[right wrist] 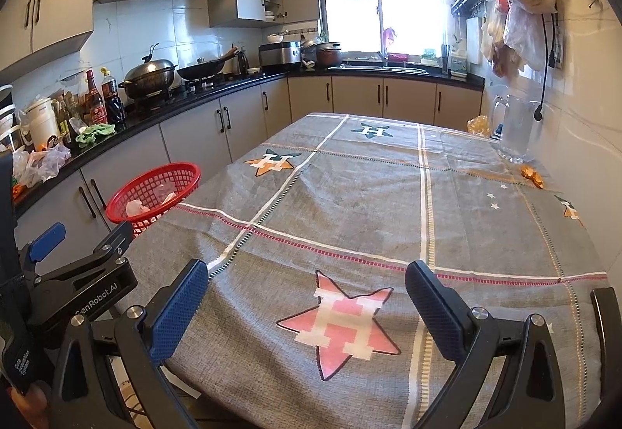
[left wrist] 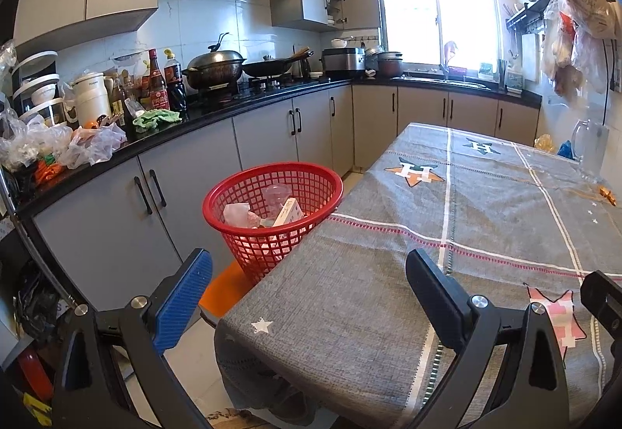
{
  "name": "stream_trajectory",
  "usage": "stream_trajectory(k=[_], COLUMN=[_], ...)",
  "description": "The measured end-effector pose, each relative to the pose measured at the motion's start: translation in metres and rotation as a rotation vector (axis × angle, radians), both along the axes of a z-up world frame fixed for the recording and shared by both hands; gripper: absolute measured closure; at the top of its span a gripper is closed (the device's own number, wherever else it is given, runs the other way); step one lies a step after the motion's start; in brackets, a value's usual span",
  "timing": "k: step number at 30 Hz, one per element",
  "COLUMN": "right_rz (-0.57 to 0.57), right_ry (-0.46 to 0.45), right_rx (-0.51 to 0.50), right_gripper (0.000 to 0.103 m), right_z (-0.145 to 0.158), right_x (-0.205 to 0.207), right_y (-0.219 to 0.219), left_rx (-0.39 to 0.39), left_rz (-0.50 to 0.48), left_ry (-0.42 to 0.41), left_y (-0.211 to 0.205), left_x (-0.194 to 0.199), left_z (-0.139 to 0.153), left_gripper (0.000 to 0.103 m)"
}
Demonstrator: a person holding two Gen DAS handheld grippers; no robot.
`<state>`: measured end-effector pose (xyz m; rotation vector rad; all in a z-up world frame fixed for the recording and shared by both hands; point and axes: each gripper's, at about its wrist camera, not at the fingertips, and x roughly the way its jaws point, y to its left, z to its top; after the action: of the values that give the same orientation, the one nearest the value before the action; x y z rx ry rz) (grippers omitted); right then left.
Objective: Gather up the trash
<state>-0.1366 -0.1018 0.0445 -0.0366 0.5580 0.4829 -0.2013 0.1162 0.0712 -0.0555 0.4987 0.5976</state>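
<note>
— Red plastic basket [left wrist: 272, 209] sits on the floor just beside the grey star-print tablecloth [left wrist: 486, 234]. A crumpled paper, a clear cup and a small box lie inside. The left gripper [left wrist: 307, 296] is wide open and holds nothing.

— And the other view?

— The right gripper [right wrist: 307, 306] is wide open and empty too. Small orange scraps [right wrist: 532, 174] lie far off near the clear glass jug [right wrist: 515, 131]. I think they are next: reach slowly, pinch low, miss the jug.

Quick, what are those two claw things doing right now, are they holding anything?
Left gripper: open, holding nothing.
Right gripper: open, holding nothing.
</note>
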Motion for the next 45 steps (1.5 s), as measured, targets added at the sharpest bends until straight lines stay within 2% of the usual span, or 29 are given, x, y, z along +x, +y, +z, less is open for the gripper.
stream_trajectory(k=[45], right_rz=[0.007], right_ry=[0.032], right_rx=[-0.012], right_gripper=[0.0], right_z=[-0.012], right_x=[0.004], right_y=[0.005], left_rx=[-0.019], left_rz=[0.001], left_ry=[0.044], left_y=[0.007], left_x=[0.004], left_z=[-0.013], left_gripper=[0.004])
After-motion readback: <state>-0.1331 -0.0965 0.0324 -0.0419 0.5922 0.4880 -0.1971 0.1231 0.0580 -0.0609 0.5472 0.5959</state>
